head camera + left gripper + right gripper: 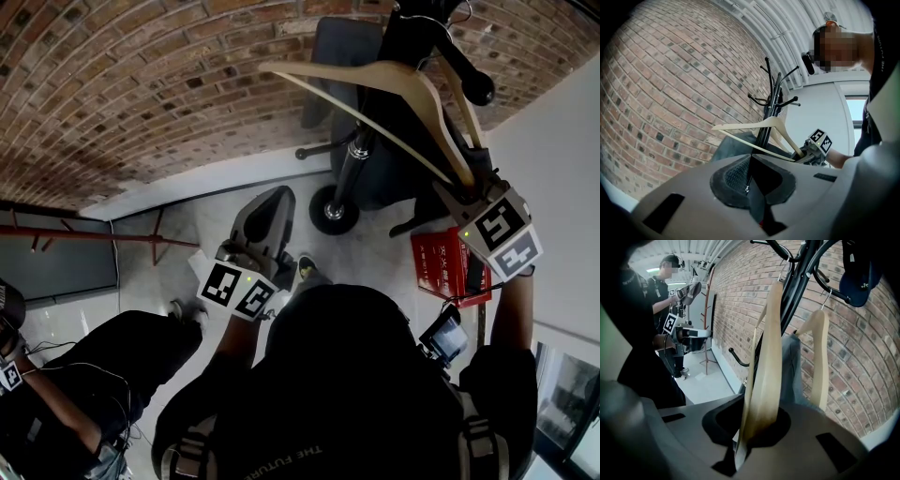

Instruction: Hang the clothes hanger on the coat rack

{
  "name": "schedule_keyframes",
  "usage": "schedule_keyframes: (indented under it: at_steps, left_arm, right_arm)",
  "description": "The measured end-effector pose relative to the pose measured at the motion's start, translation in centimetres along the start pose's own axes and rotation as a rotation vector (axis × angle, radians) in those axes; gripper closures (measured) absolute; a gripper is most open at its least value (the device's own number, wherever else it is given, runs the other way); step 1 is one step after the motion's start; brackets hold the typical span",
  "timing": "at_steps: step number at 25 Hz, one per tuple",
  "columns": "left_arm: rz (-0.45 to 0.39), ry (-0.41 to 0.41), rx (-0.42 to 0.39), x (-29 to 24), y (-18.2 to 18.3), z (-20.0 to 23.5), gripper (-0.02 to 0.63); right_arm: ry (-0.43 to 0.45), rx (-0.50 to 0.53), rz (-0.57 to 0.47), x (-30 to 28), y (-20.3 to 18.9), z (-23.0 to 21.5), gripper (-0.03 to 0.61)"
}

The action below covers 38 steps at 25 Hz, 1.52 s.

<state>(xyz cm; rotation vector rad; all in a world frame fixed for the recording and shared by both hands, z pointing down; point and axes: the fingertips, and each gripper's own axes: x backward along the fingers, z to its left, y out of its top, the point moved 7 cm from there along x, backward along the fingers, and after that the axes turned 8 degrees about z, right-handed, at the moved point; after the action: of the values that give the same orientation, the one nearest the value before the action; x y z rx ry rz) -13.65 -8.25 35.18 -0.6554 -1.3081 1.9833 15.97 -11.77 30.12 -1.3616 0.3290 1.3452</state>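
1. right tool [750,437] sits nearest the lens, jaws clamped on one arm end of the wooden clothes hanger [766,371]. the hanger is held up against the black coat rack [797,291].
2. wire hook [780,270] is up among the rack's pegs; whether it is seated on one cannot be told.
3. left tool [752,187] has its jaws together on nothing, low and well apart from the rack.
4. judgement: the grip is far from the hook, so the hanger will want to swing. hold firm and tip the hook over a free peg, clear of the second hanger [818,352] and the blue cap [858,275].
5. lower until the peg bears the weight; only then open.
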Motion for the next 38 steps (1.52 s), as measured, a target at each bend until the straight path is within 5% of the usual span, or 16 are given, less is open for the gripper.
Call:
schedule_keyframes:
  at_steps: [26,38]
  left_arm:
    - [-0.01,0.007,-0.012,1.3,0.0,-1.1,0.594]
    - [-0.018,0.003,-0.025,1.8,0.3,-1.6,0.594]
  right_arm:
    - [-0.111,0.016,-0.035,0.2,-0.9,-0.1,0.531]
    - [-0.076,-0.023,-0.188,2.1,0.1,0.0,0.477]
